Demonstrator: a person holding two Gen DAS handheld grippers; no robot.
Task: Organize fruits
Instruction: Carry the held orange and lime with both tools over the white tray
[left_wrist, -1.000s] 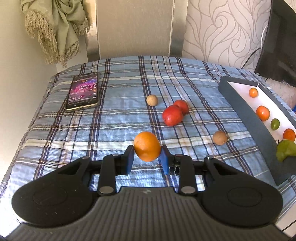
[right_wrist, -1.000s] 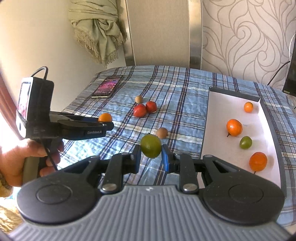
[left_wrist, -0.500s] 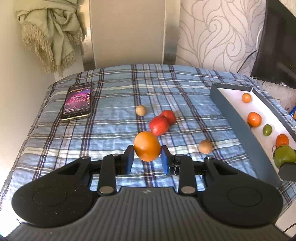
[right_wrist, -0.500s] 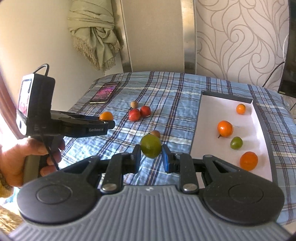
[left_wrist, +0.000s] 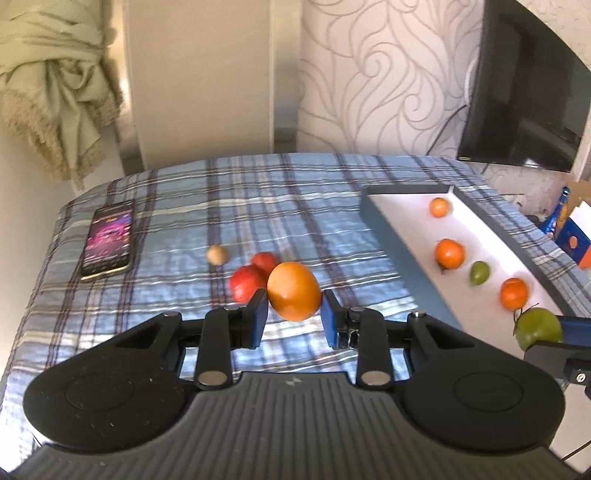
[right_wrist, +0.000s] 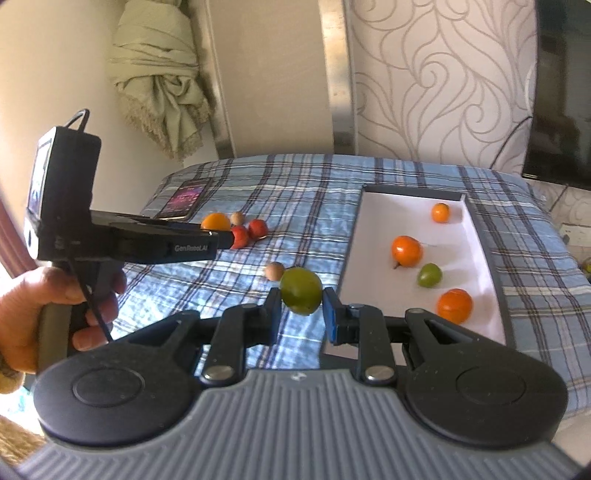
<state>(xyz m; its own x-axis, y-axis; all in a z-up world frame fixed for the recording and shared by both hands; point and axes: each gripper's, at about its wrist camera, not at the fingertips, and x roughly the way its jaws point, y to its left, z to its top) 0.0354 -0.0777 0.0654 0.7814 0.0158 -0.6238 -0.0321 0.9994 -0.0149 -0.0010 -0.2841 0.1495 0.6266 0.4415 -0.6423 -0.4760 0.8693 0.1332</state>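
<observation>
The left gripper clamps an orange above the cloth; the right gripper clamps a green fruit beside the tray. Beyond lie two red fruits, a phone, and four fruits in the tray.

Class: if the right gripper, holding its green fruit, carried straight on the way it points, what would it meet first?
Probably the plaid cloth just left of the tray, near the small brown ball; depth is hard to judge.
</observation>
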